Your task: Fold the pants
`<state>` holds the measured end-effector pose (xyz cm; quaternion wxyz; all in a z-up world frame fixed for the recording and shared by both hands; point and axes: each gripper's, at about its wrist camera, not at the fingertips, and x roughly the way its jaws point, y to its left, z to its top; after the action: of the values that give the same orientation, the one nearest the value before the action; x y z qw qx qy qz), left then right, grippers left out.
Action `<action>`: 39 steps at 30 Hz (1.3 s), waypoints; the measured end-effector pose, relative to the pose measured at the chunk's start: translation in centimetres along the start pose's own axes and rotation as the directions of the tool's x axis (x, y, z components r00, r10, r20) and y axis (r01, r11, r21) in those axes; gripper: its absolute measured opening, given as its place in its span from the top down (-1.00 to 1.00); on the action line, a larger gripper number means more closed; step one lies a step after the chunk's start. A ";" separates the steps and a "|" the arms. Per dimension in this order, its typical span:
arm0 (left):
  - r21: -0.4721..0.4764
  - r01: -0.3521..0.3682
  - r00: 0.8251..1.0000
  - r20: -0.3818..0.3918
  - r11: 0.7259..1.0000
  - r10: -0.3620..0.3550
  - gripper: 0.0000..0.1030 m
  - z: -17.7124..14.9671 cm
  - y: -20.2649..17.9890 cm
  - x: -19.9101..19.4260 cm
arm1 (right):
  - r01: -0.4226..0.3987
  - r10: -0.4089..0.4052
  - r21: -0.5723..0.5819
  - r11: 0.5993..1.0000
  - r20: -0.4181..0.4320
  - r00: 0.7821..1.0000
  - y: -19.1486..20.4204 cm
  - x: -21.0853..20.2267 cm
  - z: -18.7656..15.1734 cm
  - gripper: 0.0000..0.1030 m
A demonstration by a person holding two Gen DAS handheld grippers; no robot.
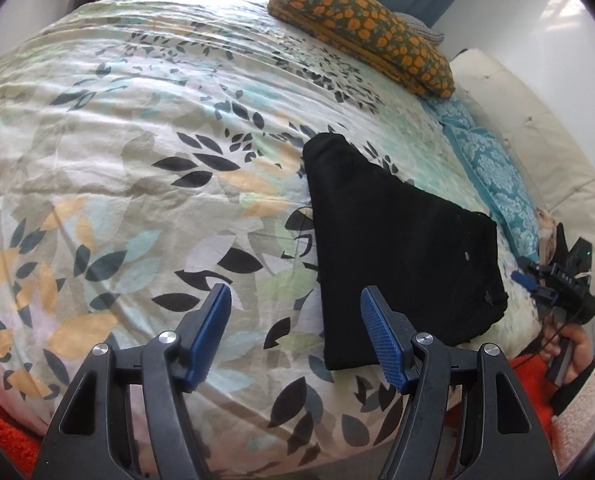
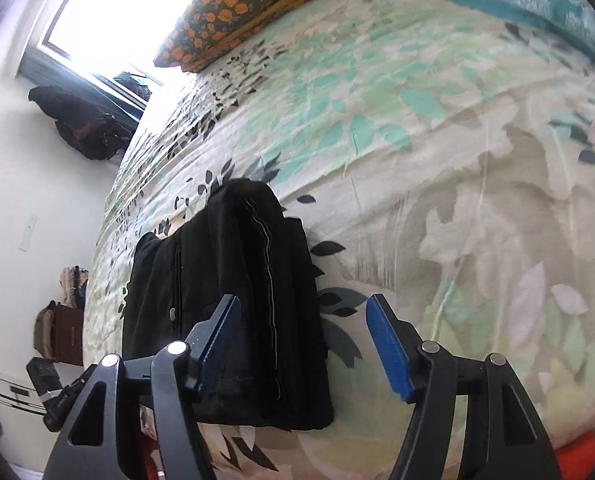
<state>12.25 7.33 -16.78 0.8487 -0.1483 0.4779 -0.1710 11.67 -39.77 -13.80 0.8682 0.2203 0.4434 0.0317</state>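
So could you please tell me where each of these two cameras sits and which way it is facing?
Left wrist: rides the open left claw, looks across the leaf-print bedspread at the folded black pants; right claw and hand show at right.
Right wrist: rides the open right claw, faces the bright window; pants lie left.
Shared: pants, bedspread, orange-flowered pillow.
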 end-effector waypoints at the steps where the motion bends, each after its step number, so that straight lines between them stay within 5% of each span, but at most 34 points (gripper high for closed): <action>1: 0.037 -0.004 1.000 0.004 0.999 0.004 -0.35 0.1 -1.2 0.3 | 0.005 -0.001 -0.083 0.997 0.047 0.999 1.9 -0.9 -0.1 -0.29; 4: 0.163 0.004 1.000 -0.011 0.987 -0.002 -0.35 0.5 -5.4 1.8 | 0.026 0.009 -0.318 0.948 0.109 0.994 8.2 -1.3 -1.3 -0.20; 7: 0.294 0.033 0.999 -0.022 0.955 -0.028 -0.35 -0.1 -9.8 3.4 | 0.054 -0.033 -0.438 0.897 0.055 0.998 11.1 2.0 -3.7 0.12; 10: 0.413 0.030 0.993 -0.115 0.910 0.020 -0.42 -2.2 -12.6 6.8 | 0.117 -0.151 -0.447 0.887 -0.040 0.988 9.1 5.9 -7.1 0.40; 14: 0.536 -0.036 0.994 -0.071 0.843 0.088 -0.43 -4.4 -13.8 7.2 | 0.094 -0.119 -0.379 0.921 -0.044 0.992 6.8 5.6 -8.2 0.46; 17: 0.480 0.013 0.990 -0.128 0.877 0.056 -0.43 -2.3 -13.2 6.2 | 0.078 -0.088 -0.366 0.927 -0.012 0.996 7.2 3.8 -7.5 0.46; 24: 0.317 -0.020 0.999 -0.033 0.948 0.032 -0.52 7.6 -11.5 7.3 | 0.051 -0.015 -0.373 0.926 0.098 0.995 10.5 2.5 -1.0 0.40; 28: 0.272 -0.078 0.997 0.011 0.959 0.078 -0.52 10.9 -12.0 11.3 | 0.045 -0.018 -0.389 0.920 0.073 0.997 10.9 5.7 1.2 0.40; 33: 0.249 -0.187 0.979 -0.033 0.950 0.201 -0.52 10.9 -9.9 17.1 | 0.080 -0.088 -0.426 0.901 0.000 0.996 9.2 9.8 -0.4 0.40; 39: 0.149 -0.232 0.969 -0.057 0.961 0.242 -0.62 11.1 -7.1 18.2 | 0.067 -0.072 -0.396 0.916 0.002 0.997 7.8 9.8 -1.9 0.39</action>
<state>29.60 -5.90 -22.09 0.8531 -0.0232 0.5101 -0.1070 17.23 -29.60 -18.94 0.8926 0.0244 0.4409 0.0913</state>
